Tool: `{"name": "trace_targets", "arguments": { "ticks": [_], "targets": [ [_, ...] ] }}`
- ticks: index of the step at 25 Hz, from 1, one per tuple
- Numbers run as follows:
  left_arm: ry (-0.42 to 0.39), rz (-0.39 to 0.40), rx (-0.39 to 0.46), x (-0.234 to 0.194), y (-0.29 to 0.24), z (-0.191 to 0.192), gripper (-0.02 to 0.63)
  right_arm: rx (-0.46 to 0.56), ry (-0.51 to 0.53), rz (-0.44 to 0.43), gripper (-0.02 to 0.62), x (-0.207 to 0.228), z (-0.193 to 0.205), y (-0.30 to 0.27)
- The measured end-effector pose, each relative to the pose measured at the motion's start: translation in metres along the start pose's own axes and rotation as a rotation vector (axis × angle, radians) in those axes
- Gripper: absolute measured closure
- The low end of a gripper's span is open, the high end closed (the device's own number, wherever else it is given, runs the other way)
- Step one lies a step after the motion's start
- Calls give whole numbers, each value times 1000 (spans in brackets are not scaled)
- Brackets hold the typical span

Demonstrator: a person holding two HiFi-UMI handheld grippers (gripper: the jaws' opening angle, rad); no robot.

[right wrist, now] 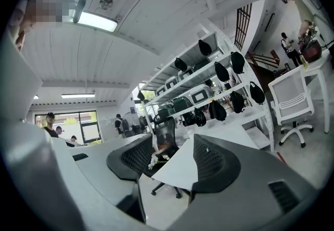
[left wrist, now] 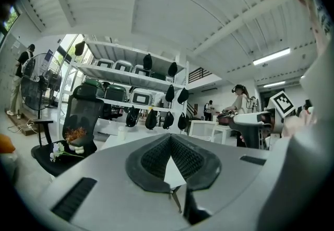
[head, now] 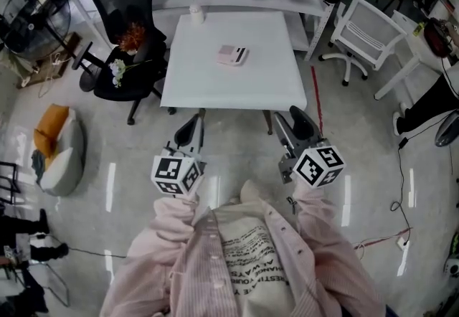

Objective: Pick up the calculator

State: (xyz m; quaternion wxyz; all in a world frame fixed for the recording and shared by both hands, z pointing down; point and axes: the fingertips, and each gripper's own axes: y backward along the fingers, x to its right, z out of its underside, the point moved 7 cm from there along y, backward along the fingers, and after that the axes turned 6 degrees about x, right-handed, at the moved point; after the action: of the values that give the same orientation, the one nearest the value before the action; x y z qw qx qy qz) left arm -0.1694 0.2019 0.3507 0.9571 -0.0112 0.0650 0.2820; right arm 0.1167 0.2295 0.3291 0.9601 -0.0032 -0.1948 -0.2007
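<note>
- Left gripper (head: 191,126) hangs short of the white table (head: 215,87), its jaws closed tip to tip on nothing.
- Right gripper (head: 292,119) hangs alongside, its jaws spread and empty.
- Calculator (head: 232,55) lies flat on the table's far half, well apart from both grippers.
- What looks like a white cup (head: 196,14) stands at the far left edge.

Calculator (head: 232,55), cup (head: 196,14) (white) on table (head: 215,86)

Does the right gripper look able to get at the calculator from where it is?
Probably yes, with a reach forward: the right gripper hangs short of the near edge of the table, jaws apart and empty, and only bare tabletop lies between it and the calculator.
</note>
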Motion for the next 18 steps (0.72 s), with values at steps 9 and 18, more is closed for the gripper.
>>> {"name": "trace_targets", "arguments": {
  "ticks": [9, 18],
  "targets": [
    [-3, -23, -33, -29, -45, 3, 604, -17, -41, 14, 380, 35, 3, -53],
    [31, -72, -83, -70, -106, 19, 604, -76, -83, -8, 380, 78, 14, -138]
  ]
}}
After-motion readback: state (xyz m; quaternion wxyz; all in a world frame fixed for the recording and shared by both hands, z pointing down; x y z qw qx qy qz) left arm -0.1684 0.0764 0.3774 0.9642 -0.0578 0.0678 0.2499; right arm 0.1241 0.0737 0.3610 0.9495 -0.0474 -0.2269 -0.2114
